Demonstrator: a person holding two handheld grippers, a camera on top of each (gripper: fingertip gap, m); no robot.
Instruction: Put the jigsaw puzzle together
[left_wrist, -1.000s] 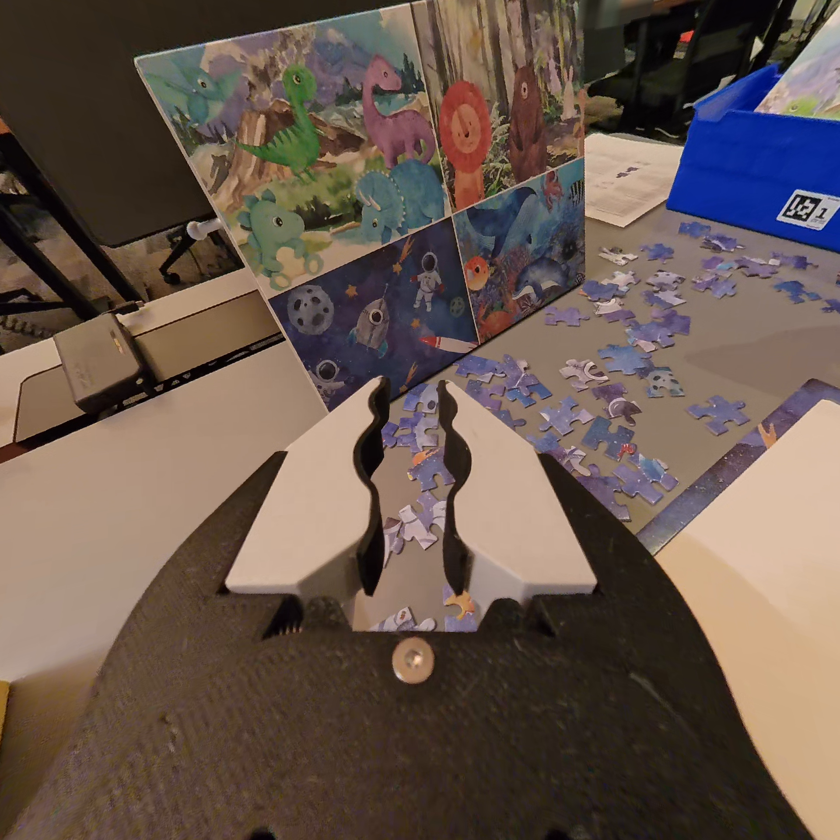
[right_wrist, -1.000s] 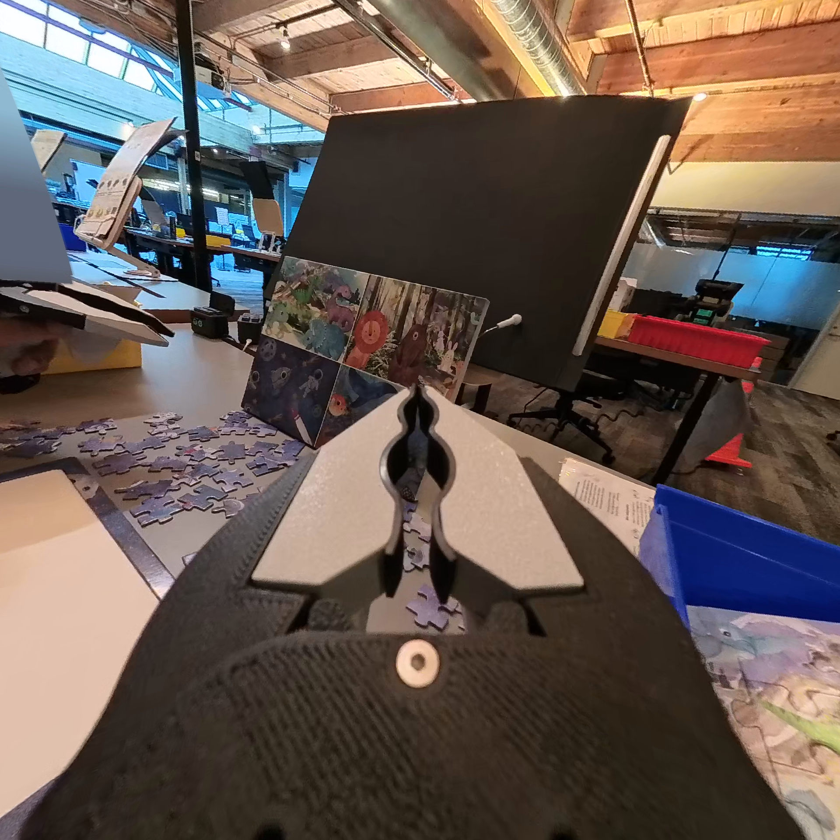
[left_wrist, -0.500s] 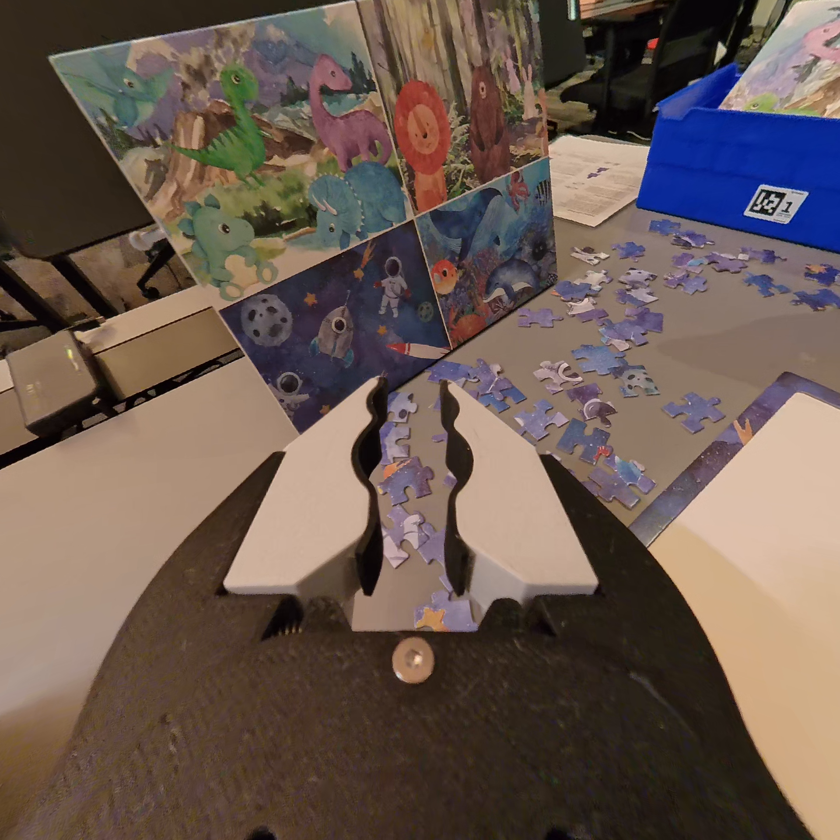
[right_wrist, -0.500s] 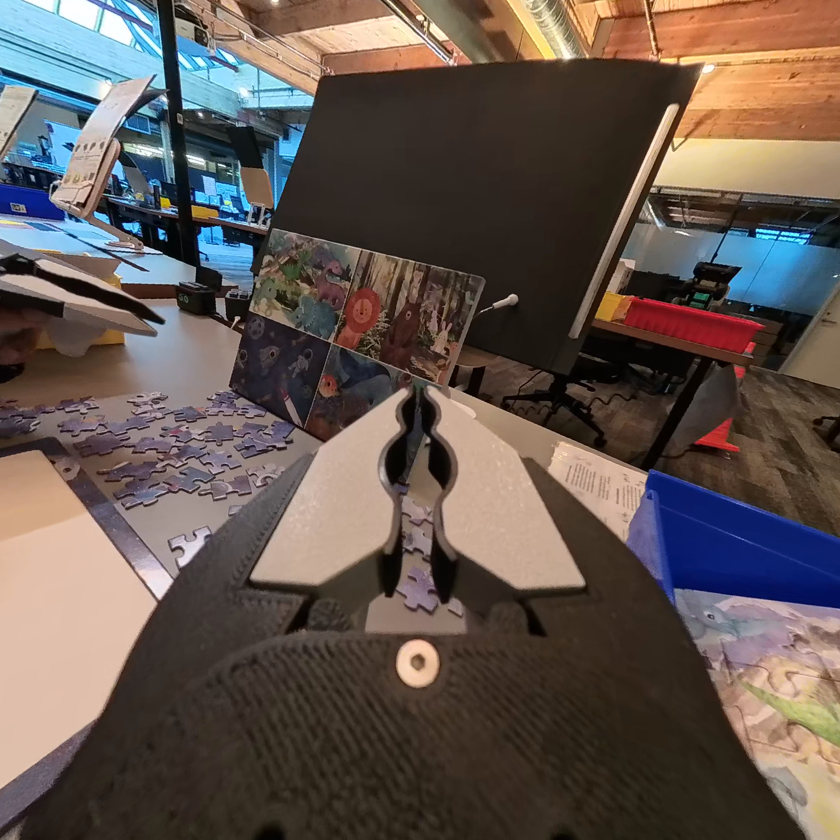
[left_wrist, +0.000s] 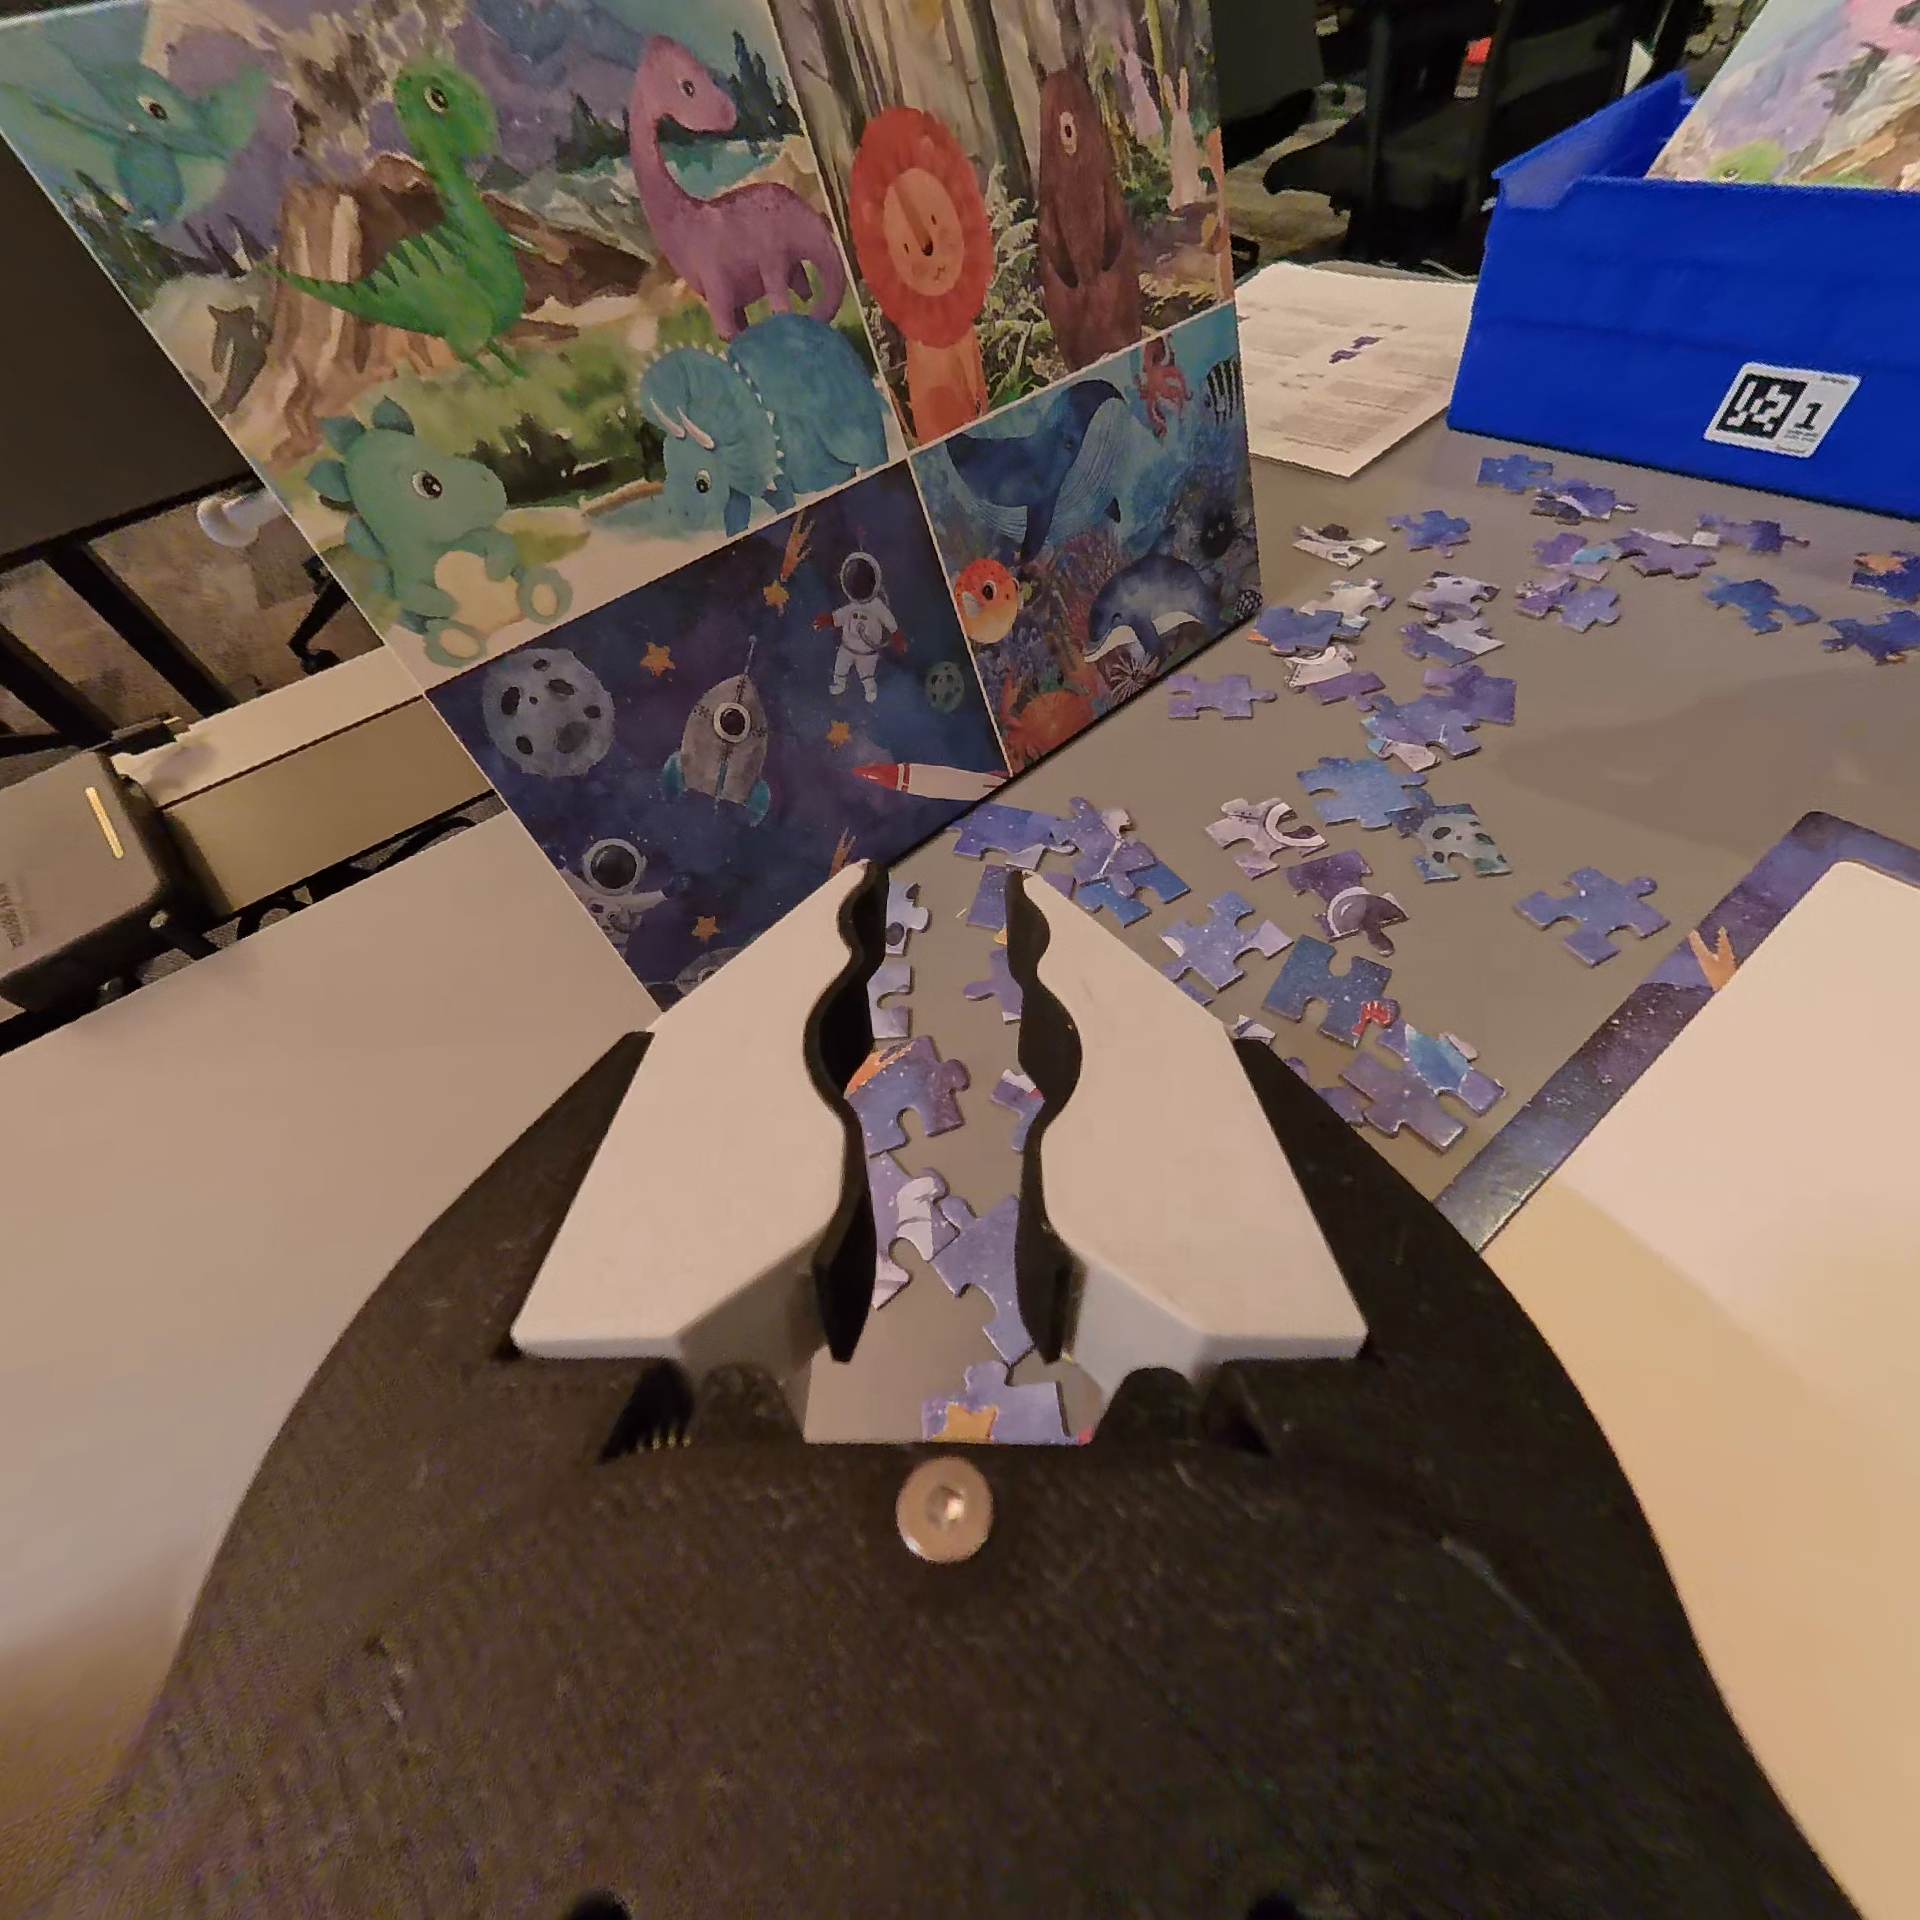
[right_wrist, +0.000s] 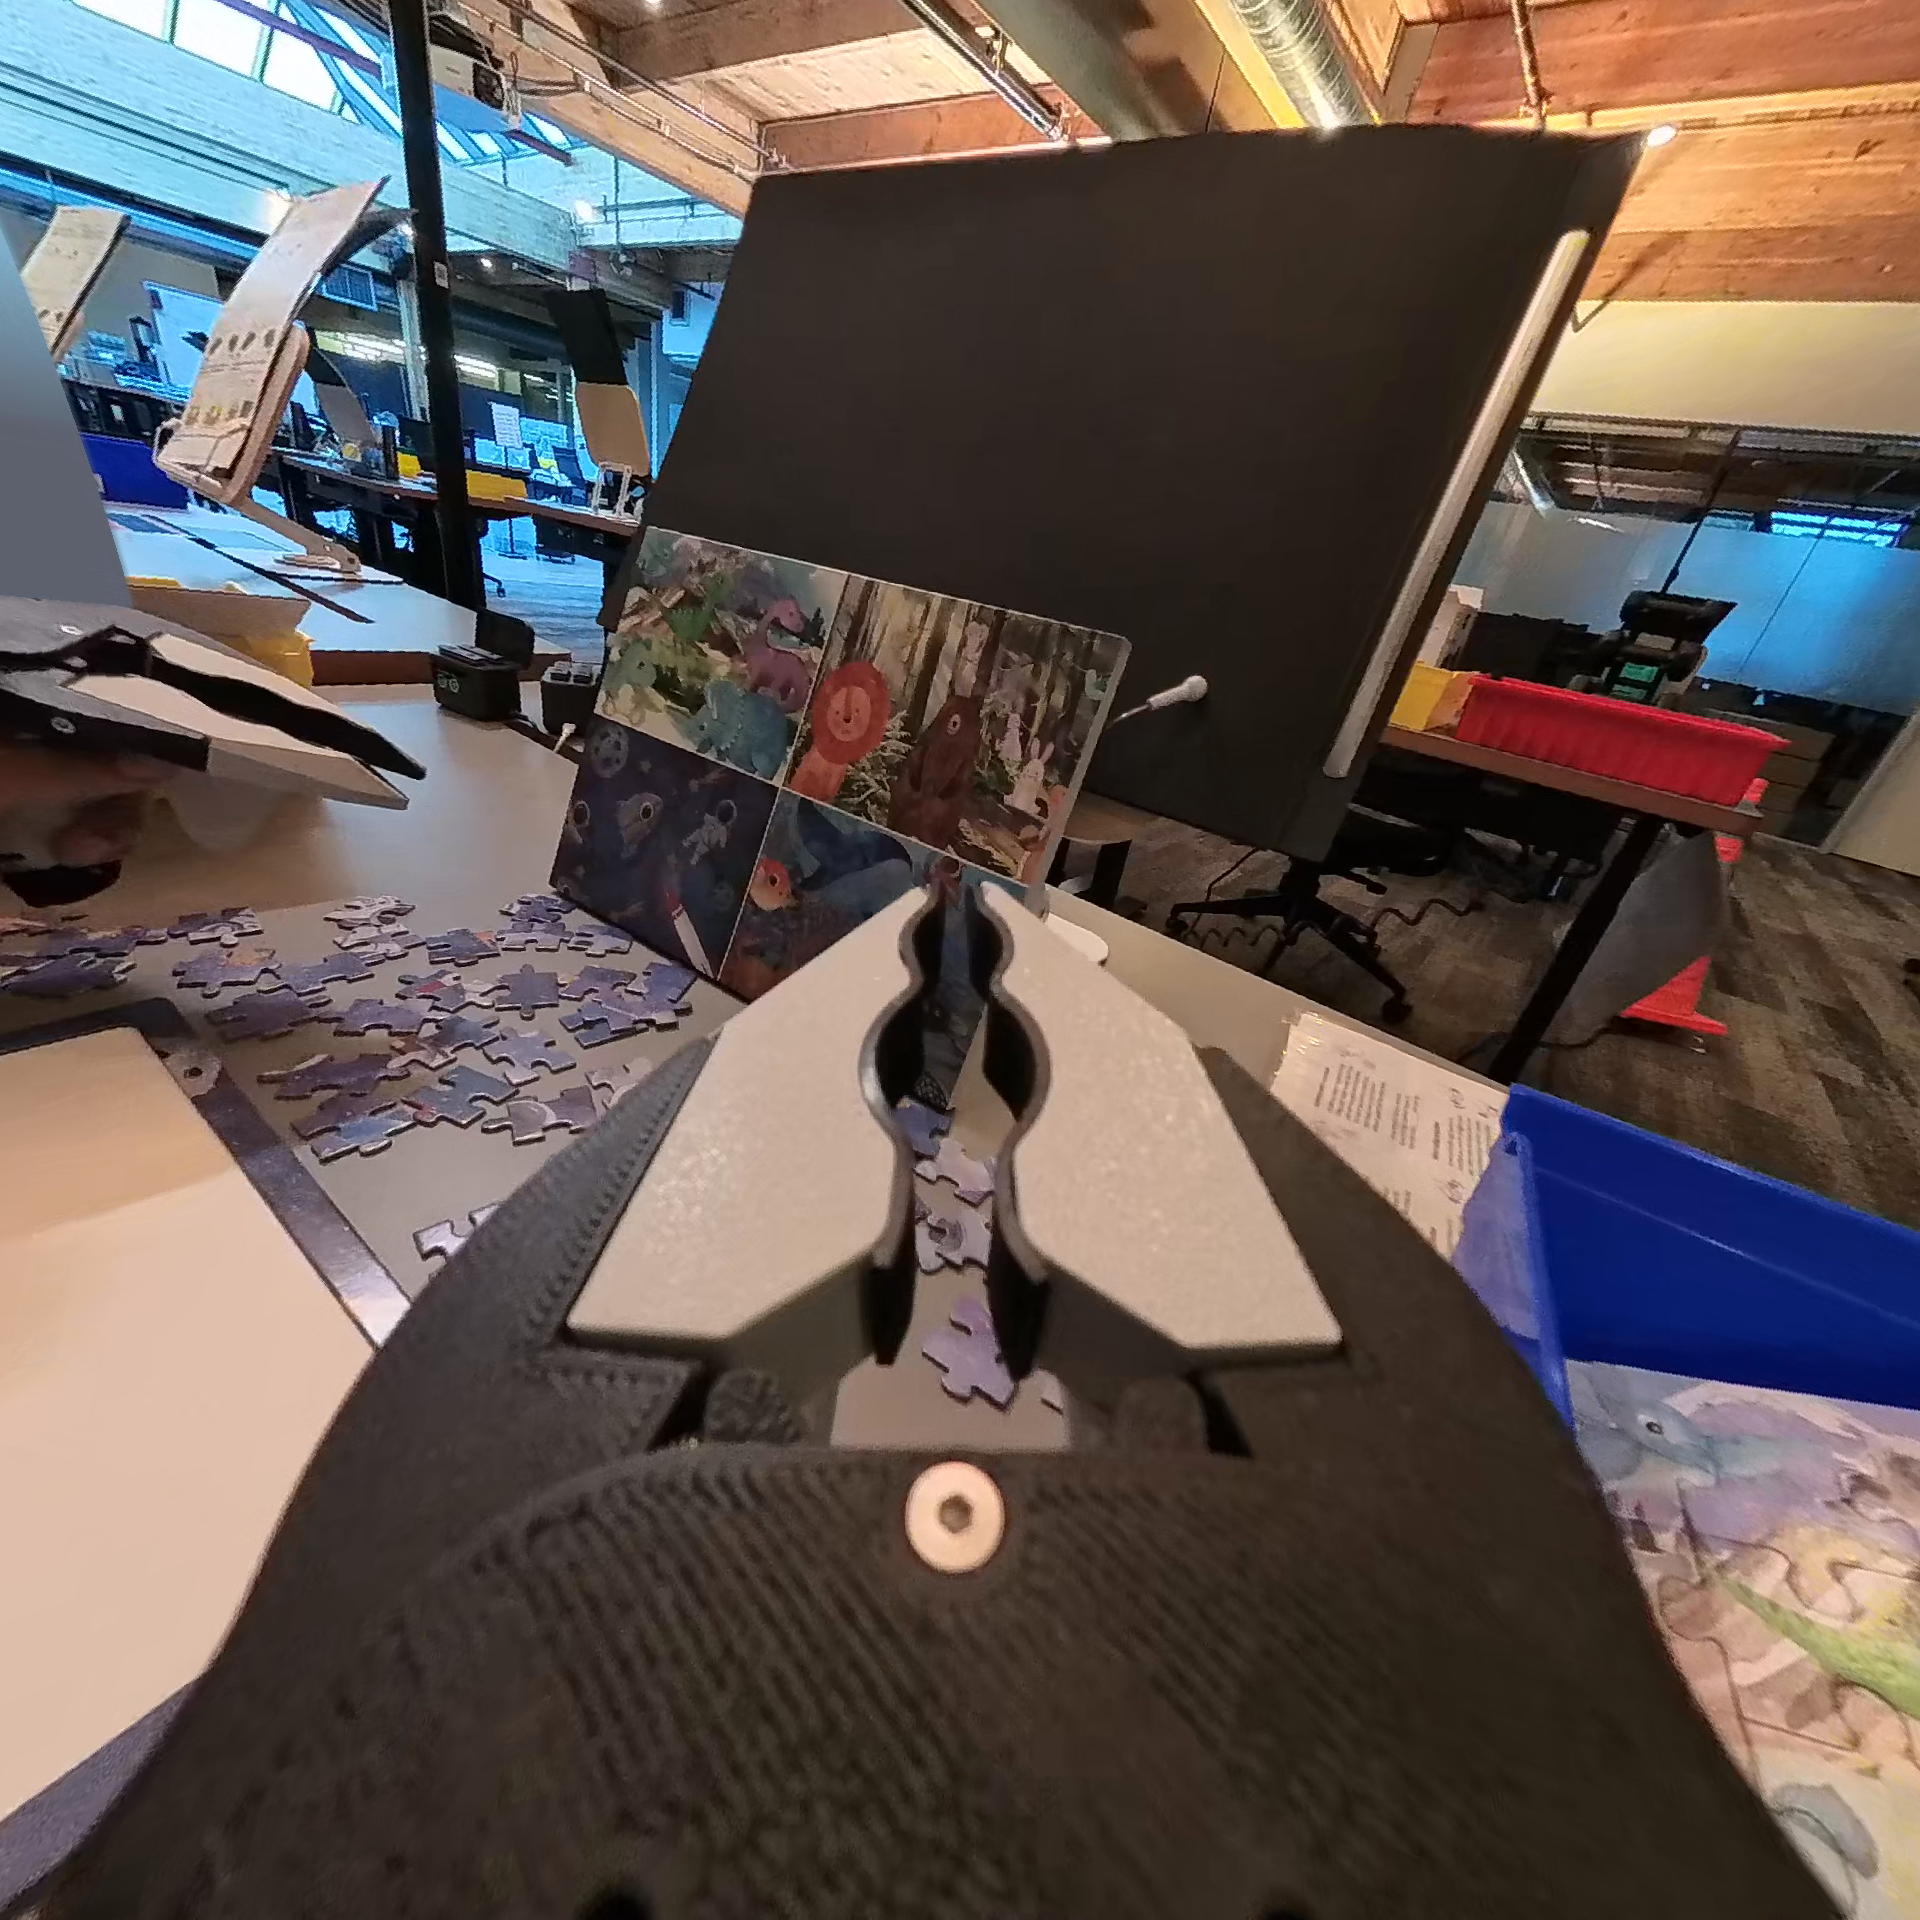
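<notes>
Several loose blue and purple jigsaw pieces (left_wrist: 1330, 987) lie scattered on the grey table between the picture card and the puzzle frame. They also show in the right wrist view (right_wrist: 457, 997). The puzzle frame (left_wrist: 1558, 1091) has a dark starry border around a bare white base, and it sits at the left in the right wrist view (right_wrist: 260, 1122). My left gripper (left_wrist: 943, 883) is open and empty, hovering over pieces near the card's foot. It also shows far left in the right wrist view (right_wrist: 400, 784). My right gripper (right_wrist: 953, 894) is open by a narrow gap and holds nothing visible.
A picture card (left_wrist: 727, 416) with four scenes stands tilted at the back, also in the right wrist view (right_wrist: 831, 748). A blue bin (right_wrist: 1714, 1247) with a dinosaur puzzle (right_wrist: 1766, 1558) is at the right. A printed sheet (left_wrist: 1340, 364) lies beside it. A black panel (right_wrist: 1091, 468) stands behind. The left gripper's tips are roughly 35 cm from the right gripper's.
My left gripper has moved forward toward the picture card and stays open. My right gripper's fingertips, touching a second ago, have parted slightly.
</notes>
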